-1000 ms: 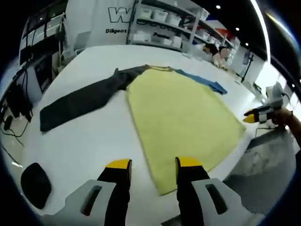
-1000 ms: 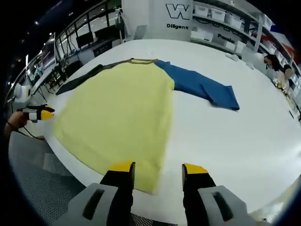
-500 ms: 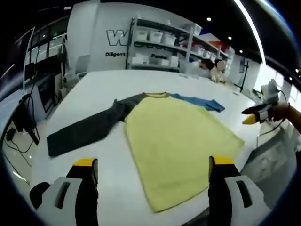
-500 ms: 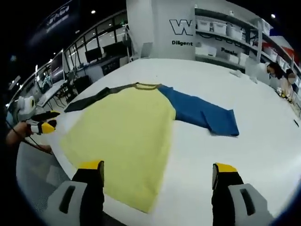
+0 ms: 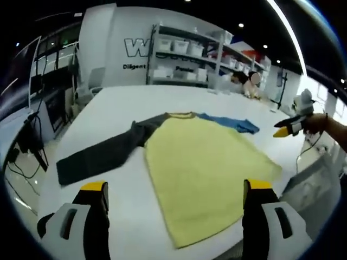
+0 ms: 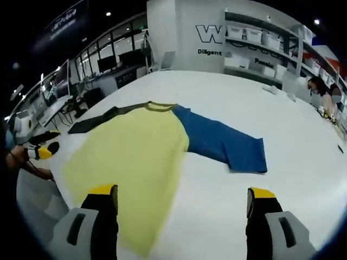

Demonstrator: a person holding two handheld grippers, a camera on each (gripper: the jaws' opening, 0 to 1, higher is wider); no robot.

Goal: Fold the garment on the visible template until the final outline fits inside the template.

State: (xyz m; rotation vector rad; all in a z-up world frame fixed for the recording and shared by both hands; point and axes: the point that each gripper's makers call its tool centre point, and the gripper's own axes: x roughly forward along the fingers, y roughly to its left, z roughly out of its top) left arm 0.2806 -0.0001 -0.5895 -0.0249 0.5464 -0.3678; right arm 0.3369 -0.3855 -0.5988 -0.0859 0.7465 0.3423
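Observation:
A long-sleeved garment lies flat on the white table. Its yellow body spreads toward the near edge; in the right gripper view the yellow body fills the left middle. One sleeve is dark grey and reaches left; the other is blue and reaches right. My left gripper stands open above the hem, nothing between its jaws. My right gripper is open too, above the table beside the hem. The right gripper also shows at the right edge of the left gripper view, and the left gripper at the left edge of the right gripper view.
Shelves with white bins stand behind the table, beside a white wall with lettering. People sit at the far right. Desks with monitors line the left. Cables hang off the table's left side.
Both grippers have opened wide and pulled back from the garment's hem, which lies released on the table. Both views have lifted and shifted.

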